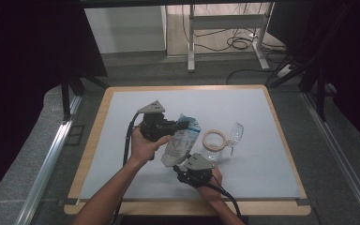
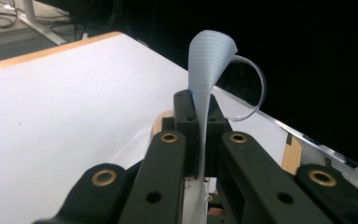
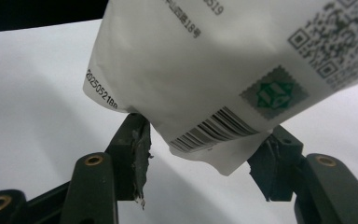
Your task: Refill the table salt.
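A white pouch (image 1: 183,143) with a blue top and printed codes is held tilted above the mat. My left gripper (image 1: 180,124) is shut on its thin top edge; in the left gripper view the sheet (image 2: 209,60) rises from between the closed jaws (image 2: 199,100). My right gripper (image 1: 182,165) sits at the pouch's lower end. In the right gripper view the barcode corner (image 3: 214,133) hangs between the jaws, which stand apart (image 3: 205,128). The fingertips (image 3: 137,126) reach the pouch's edges, and I see no squeeze on it.
A clear glass cup (image 1: 235,131) lies on its side right of the pouch, with a beige ring (image 1: 214,139) beside it; its rim (image 2: 256,100) appears behind the pouch. The pale mat (image 1: 122,154) covers the wooden table (image 1: 92,150). Dark curtains and desk legs stand beyond.
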